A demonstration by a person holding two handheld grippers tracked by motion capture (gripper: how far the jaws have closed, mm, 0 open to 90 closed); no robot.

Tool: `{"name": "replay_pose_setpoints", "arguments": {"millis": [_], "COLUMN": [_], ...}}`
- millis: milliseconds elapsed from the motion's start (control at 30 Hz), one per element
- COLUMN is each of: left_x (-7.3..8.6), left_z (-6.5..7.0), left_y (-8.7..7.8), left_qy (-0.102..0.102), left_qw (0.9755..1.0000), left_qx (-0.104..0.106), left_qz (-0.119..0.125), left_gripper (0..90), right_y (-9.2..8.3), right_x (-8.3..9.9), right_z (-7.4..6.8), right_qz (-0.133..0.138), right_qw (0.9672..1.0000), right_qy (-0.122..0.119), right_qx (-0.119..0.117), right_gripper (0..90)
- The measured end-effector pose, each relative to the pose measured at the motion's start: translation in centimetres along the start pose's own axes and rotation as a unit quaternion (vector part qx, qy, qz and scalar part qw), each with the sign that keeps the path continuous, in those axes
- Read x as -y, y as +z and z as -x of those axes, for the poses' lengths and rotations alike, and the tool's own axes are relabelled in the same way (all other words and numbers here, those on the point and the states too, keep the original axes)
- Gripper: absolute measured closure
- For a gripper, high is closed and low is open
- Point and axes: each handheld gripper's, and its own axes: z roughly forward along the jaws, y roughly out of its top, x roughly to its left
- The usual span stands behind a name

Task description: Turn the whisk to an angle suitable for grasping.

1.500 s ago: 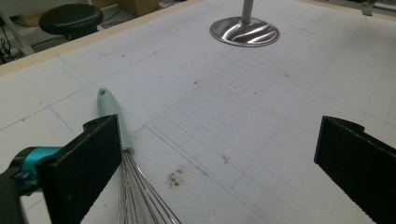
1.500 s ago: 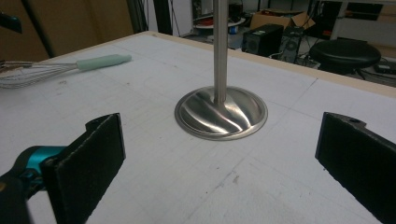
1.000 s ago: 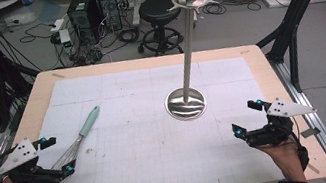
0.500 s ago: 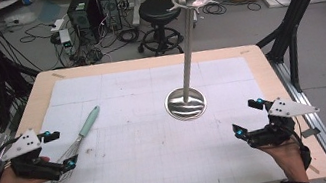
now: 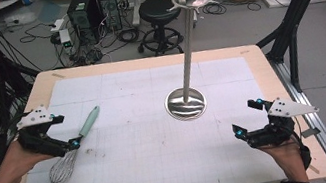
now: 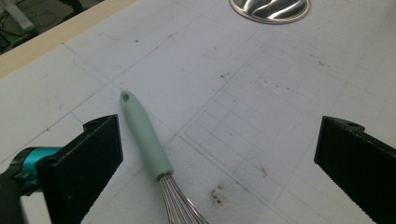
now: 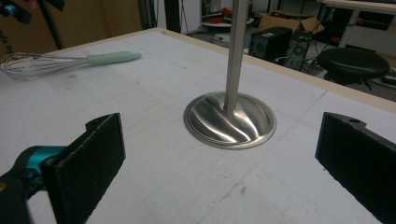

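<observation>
Looking down from the high view, the whisk (image 5: 73, 147) lay on the worktop (image 5: 155, 174) near its left edge, green handle pointing up and away, wire head toward the person; the left gripper (image 5: 59, 135) hung just over the whisk where handle met wires, its fingers spread and holding nothing; the right gripper (image 5: 247, 120) sat low at the right side, well apart from the whisk, fingers also spread and empty; a steel stand (image 5: 186, 102) with a tall pole rose from the middle of the worktop, between the two grippers.

From the left gripper view, the whisk's handle (image 6: 144, 137) lay between the wide-open fingers (image 6: 84, 163), closer to the left one and touching neither; the stand's base showed at the top edge.

From the right gripper view, the fingers (image 7: 88, 163) stood wide apart around nothing; the stand's base (image 7: 229, 120) lay ahead between them; the whisk (image 7: 60, 60) rested far off at the upper left.
</observation>
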Motion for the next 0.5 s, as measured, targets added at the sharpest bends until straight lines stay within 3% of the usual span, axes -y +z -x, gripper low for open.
{"name": "replay_pose_setpoints", "arguments": {"millis": [67,167,300,500], "left_x": [-0.2,-0.2,-0.3,-0.4], "left_z": [-0.9,-1.4,-2.6,-3.8], "left_y": [0.7,1.2,2.5,3.7], "left_qy": [-0.013,-0.020,-0.026,-0.042], "left_qw": [0.9998,0.9995,0.9980,0.9962], "left_qx": [-0.002,-0.001,-0.001,0.000], "left_qz": [-0.014,-0.024,-0.057,-0.076], "left_gripper": [1.7,1.7,1.7,1.8], "right_y": [0.0,0.0,0.0,0.1], "right_x": [0.0,0.1,0.1,0.1], "right_z": [0.1,0.1,0.0,0.0], "right_qz": [0.000,-0.001,-0.002,-0.003], "right_qw": [1.0000,1.0000,1.0000,1.0000], "right_qy": [-0.001,-0.001,0.001,0.002], "right_qx": [0.001,0.001,-0.001,-0.002], "right_gripper": [0.5,0.5,0.5,0.5]}}
